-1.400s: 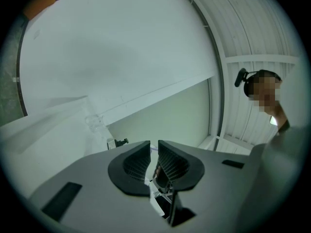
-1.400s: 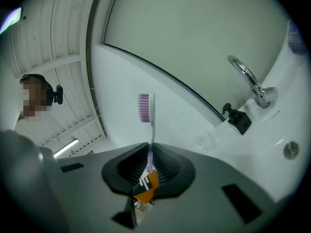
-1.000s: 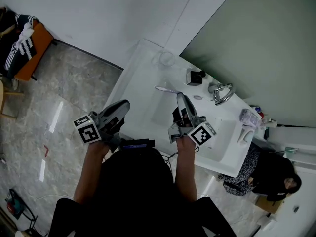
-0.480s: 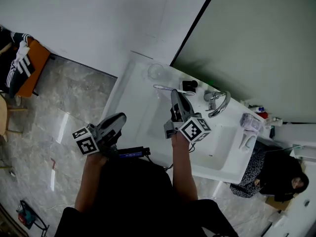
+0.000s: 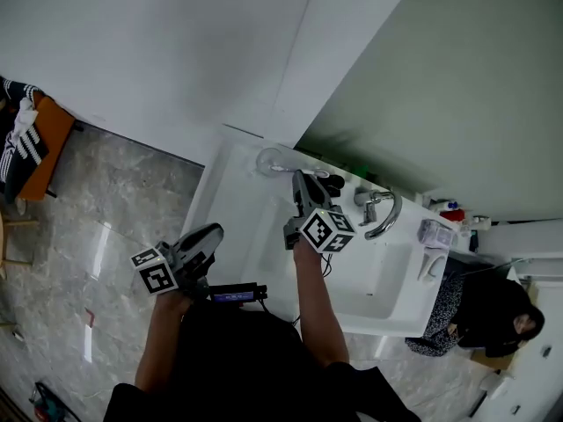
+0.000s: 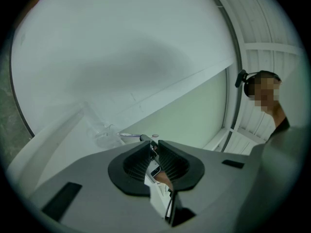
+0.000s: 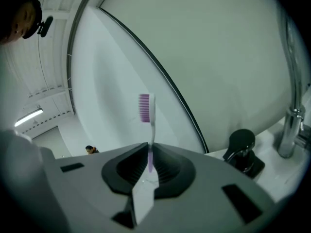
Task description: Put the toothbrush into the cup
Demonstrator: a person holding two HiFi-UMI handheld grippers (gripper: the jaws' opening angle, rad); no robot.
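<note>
Right now the right gripper has its jaws clamped on the handle of the toothbrush. The purple bristle end sticks out well ahead of them. In the head view that end points toward the clear cup, which stands at the far corner of the white desk, near the wall. The brush tip looks close to the cup's rim, but I cannot tell whether it is over the mouth or only beside it.

The left gripper hangs well apart on the near side, its jaws drawn together with nothing between them, so nothing steadies the cup.

The main risk, as I judge it, is the cup itself. It looks light and is hard to read because it is transparent, and the right gripper view does not show it at all. If the brush comes in too low or too level, the head could strike the rim or the wall of the cup and tip it or push it along the desk.

A second risk is the grip. The handle is thin and much of the brush reaches past the jaws, so a knock on the rim could swivel it between the pads.

Third, opening the jaws before the end is well inside would probably leave the brush lying across the rim. From there it could slide onto the desk or into the basin. The tap and a black fitting stand just beside the gripper's path and could catch its body.
</note>
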